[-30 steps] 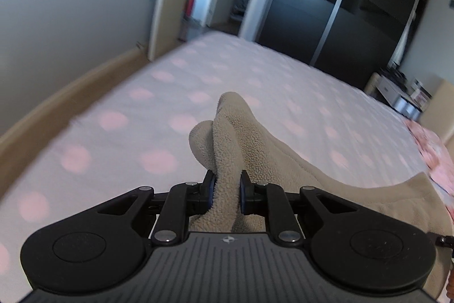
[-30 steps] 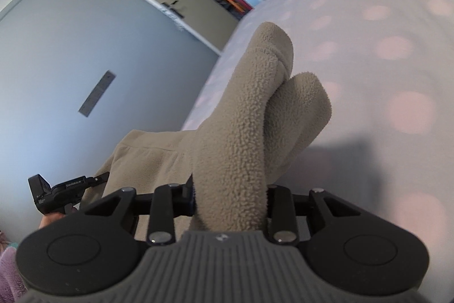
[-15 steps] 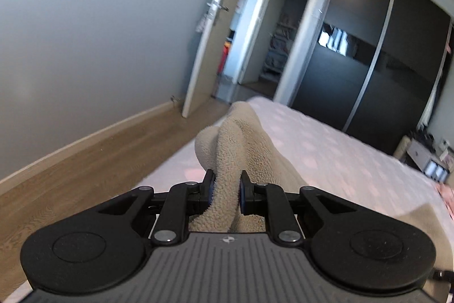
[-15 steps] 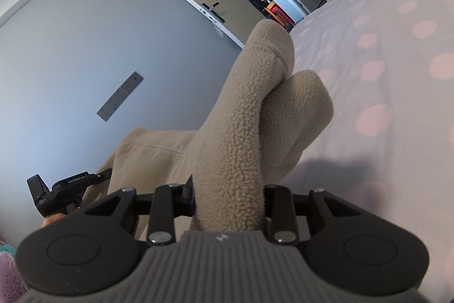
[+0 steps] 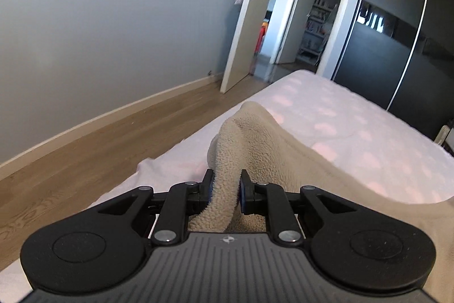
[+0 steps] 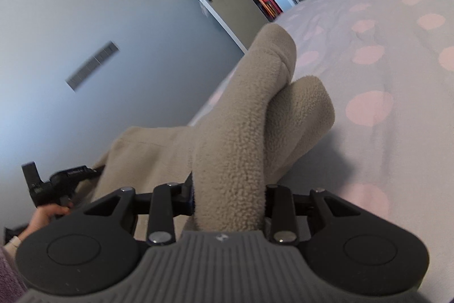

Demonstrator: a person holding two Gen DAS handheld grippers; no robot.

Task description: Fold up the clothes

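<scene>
Beige fleece (image 5: 255, 144) is pinched in the left gripper (image 5: 225, 190). The right gripper (image 6: 229, 198), its jaws opening, clamps another thick fold. The fleece drapes ahead onto the bed (image 5: 354, 129).

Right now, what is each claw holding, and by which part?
Both grip one beige fleece garment: the left claw pinches a bunched fold at its edge; the right claw, jaws opening, has another thick fold between them.

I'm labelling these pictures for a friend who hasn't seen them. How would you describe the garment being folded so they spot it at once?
Find the bed with the white, pink-dotted cover. On it near the floor-side edge lies a beige fleece garment, bunched folds pinched in both grippers. It is the only fuzzy, plain tan thing there.
</scene>
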